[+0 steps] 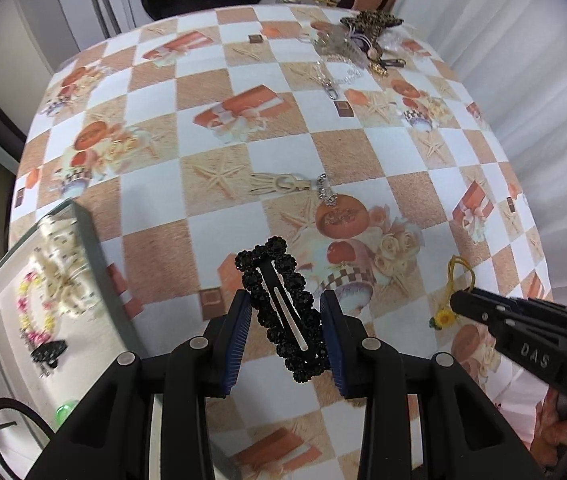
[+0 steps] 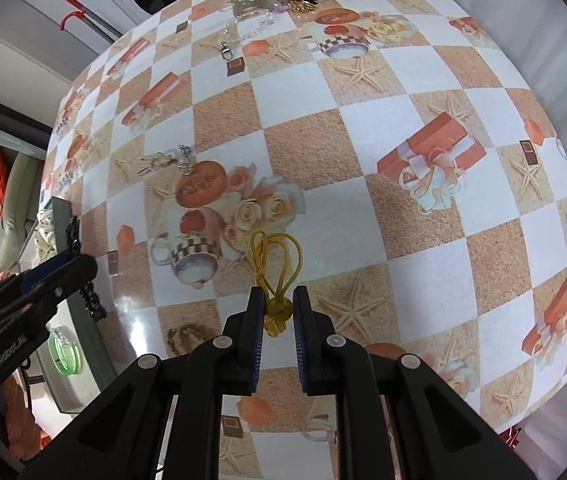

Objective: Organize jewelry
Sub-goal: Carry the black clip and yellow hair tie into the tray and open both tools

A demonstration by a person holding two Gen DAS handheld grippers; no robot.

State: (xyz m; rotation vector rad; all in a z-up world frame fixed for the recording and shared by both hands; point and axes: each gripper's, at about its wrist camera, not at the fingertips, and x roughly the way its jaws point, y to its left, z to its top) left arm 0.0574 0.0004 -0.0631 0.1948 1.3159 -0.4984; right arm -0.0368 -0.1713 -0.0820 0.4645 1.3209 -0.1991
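A checkered tablecloth printed with gift boxes and teapots (image 1: 283,152) covers the table. At its left edge a grey-rimmed tray (image 1: 91,256) already collects pieces. The left gripper (image 1: 285,320) pinches a black beaded snap hair clip (image 1: 283,304), probably bound for that tray. The right gripper (image 2: 279,312), right of it, clamps a yellow elastic hair tie with a flower charm (image 2: 277,268).

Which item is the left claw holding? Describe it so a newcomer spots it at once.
Start at the checked tablecloth and come to its near edge, beside the grey tray. Between the pads of the left claw is a long black hair clip rimmed with beaded clusters. Nearby pieces are pale, silver or yellow; this one is all black.
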